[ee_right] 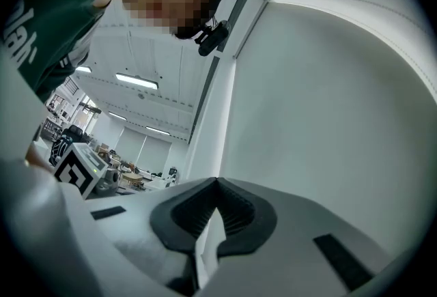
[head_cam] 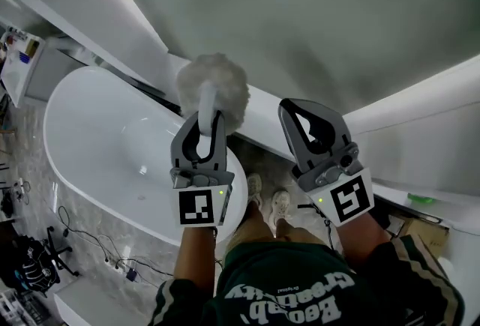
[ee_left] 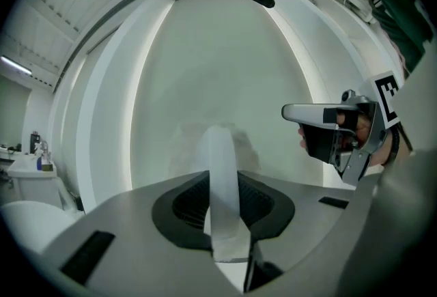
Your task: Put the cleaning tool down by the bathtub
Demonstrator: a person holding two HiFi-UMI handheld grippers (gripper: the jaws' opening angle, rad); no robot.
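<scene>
cleaning tool [head_cam: 212,86]: round fluffy white head on smooth white plastic handle. held upright in left gripper [head_cam: 202,130], fingers pinching handle. head raised before pale grey wall [head_cam: 315,25], above right end of white oval bathtub [head_cam: 90,145]. right gripper [head_cam: 306,121] alongside, fingers pressed together, nothing between. only head view shows tub and fluffy head sharply. left gripper view shows handle [ee_left: 222,179] clamped between black pads [ee_left: 188,203].

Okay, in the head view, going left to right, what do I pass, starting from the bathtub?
bathtub → left tongs shut on the cleaning tool → shoes → right tongs → green object
</scene>
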